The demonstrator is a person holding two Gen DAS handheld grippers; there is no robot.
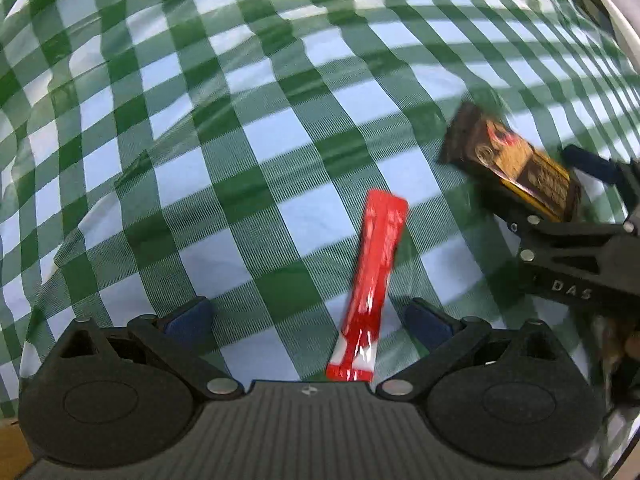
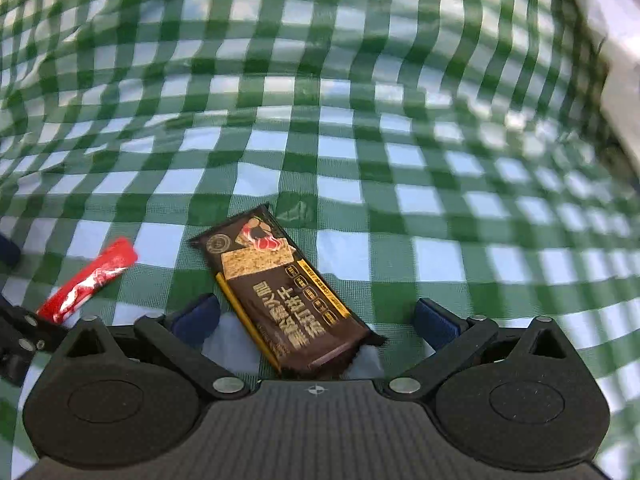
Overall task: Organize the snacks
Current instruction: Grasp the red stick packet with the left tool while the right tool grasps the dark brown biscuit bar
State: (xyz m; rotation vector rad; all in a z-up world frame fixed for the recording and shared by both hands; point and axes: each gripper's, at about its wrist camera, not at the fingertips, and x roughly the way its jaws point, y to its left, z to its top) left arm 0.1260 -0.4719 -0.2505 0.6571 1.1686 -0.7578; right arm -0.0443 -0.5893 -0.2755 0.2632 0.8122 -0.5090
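Left gripper spread wide, holding nothing; red stick packet lies between its fingers, nearer right one, flat on checked cloth. Right gripper also spread wide, empty; dark snack bar lies between its fingers, angled up-left. Beyond both, bare cloth only; white edge far right. No container or sorted pile visible. Judgement: organizing barely begun, both snacks not yet gripped.
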